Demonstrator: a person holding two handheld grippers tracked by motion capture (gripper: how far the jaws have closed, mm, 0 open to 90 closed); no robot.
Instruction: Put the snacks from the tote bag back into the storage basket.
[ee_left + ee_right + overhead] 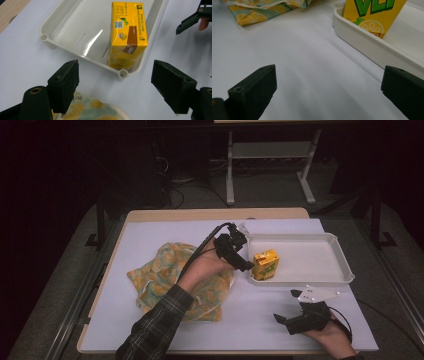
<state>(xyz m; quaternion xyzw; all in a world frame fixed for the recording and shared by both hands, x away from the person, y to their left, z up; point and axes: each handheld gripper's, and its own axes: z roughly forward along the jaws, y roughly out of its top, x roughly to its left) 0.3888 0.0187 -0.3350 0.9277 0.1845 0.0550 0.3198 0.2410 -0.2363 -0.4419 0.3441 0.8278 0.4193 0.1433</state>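
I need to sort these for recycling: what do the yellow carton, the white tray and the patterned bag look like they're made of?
The yellow carton looks like coated paperboard: crisp folded edges, slight sheen. The white tray seems moulded plastic, glossy with rounded corners. The patterned bag appears to be soft fabric or thin film; it lies crumpled, but which one is unclear.

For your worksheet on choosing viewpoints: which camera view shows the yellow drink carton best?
The left gripper view: the yellow drink carton stands whole and close in a corner of the white tray, its top and sides readable. The high view shows it small; the right gripper view shows its lower front, cropped.
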